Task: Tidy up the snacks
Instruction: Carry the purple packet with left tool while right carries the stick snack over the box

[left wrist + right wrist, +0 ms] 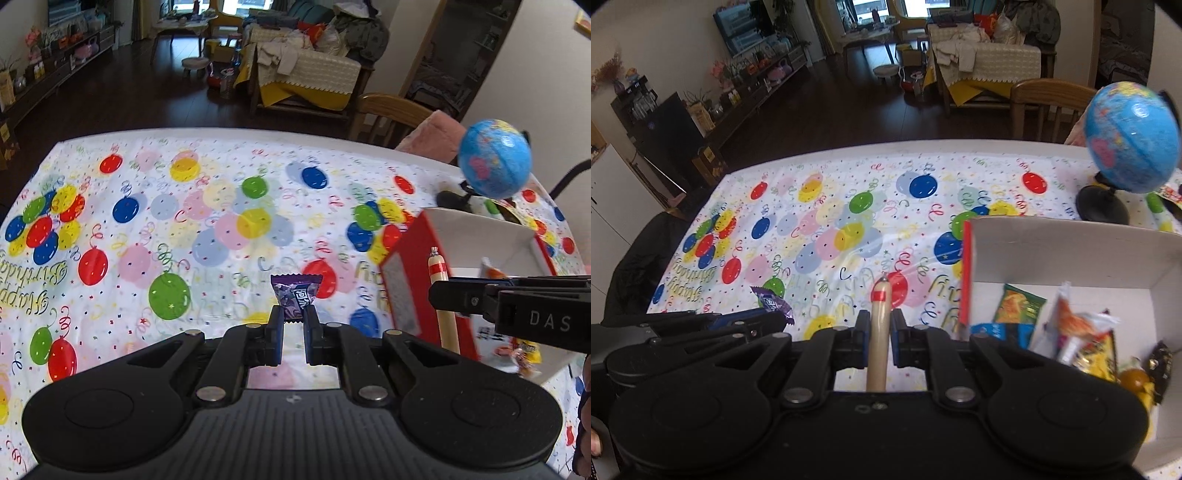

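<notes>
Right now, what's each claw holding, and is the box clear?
Left gripper shut on purple candy. Right gripper shut on sausage stick. Red box open, snacks inside, nothing blocking.

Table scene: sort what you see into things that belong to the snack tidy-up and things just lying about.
Part of the job:
- purple candy, clamped in the left gripper
- sausage stick, clamped in the right gripper
- red-and-white box
- snack packets inside it

Just lying about:
- globe
- balloon tablecloth
- wooden chair
</notes>
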Action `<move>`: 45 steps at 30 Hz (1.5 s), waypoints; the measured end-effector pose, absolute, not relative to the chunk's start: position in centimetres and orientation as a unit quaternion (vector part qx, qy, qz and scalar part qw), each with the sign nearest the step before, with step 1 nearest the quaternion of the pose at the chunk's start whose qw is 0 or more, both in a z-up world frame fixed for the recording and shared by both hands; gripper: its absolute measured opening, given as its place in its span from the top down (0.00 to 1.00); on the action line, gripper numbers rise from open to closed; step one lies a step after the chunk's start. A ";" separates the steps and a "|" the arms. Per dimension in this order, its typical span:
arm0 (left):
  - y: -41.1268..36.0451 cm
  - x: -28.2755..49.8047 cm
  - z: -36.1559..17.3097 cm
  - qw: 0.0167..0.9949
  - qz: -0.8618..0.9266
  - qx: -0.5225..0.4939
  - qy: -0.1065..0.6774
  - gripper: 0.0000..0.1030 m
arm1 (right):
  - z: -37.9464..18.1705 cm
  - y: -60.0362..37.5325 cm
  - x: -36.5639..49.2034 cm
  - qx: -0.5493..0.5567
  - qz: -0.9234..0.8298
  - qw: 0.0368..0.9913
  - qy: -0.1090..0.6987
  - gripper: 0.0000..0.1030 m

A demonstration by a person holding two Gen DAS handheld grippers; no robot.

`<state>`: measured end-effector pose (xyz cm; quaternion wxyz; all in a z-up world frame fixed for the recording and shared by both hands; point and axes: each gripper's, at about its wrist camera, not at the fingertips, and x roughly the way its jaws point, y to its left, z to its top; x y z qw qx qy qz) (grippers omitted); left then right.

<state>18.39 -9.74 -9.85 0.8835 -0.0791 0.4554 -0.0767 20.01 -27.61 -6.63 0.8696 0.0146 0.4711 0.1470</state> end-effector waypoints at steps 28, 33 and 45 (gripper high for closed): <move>-25.8 15.7 -5.3 0.881 -0.176 -0.010 0.439 0.90 | -3.4 -43.5 14.7 0.050 0.044 0.906 0.418 0.91; -29.1 16.1 -6.2 0.871 -0.198 0.011 0.449 0.90 | -4.6 -46.1 14.7 0.057 0.021 0.904 0.422 0.91; -34.3 17.7 -10.2 0.843 -0.219 0.057 0.488 0.90 | -7.8 -49.5 15.6 0.079 -0.002 0.891 0.447 0.91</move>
